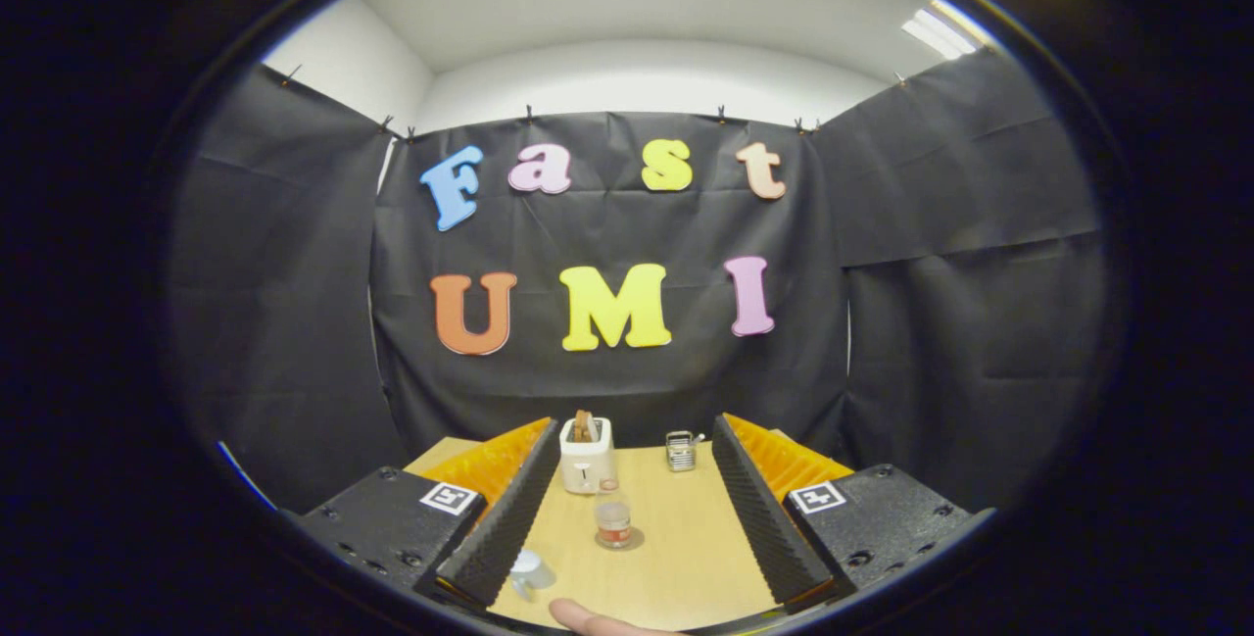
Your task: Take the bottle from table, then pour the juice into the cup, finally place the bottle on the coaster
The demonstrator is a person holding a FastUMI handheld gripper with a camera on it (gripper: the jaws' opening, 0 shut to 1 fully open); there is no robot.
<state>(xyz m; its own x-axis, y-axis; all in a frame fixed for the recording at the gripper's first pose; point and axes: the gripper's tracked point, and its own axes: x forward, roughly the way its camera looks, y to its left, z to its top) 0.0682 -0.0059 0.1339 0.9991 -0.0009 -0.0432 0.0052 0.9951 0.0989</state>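
My gripper is open, its two fingers spread wide over a light wooden table. Between the fingers, a small clear bottle with reddish juice in its lower part stands upright on a round coaster. Neither finger touches it. A white cup sits on the table close beside the left finger, nearer to me than the bottle. The right finger has bare table next to it.
A white toaster with a slice of bread in it stands near the table's far edge, just beyond the bottle. A small metal rack stands to its right. A person's fingertip lies on the table's near edge.
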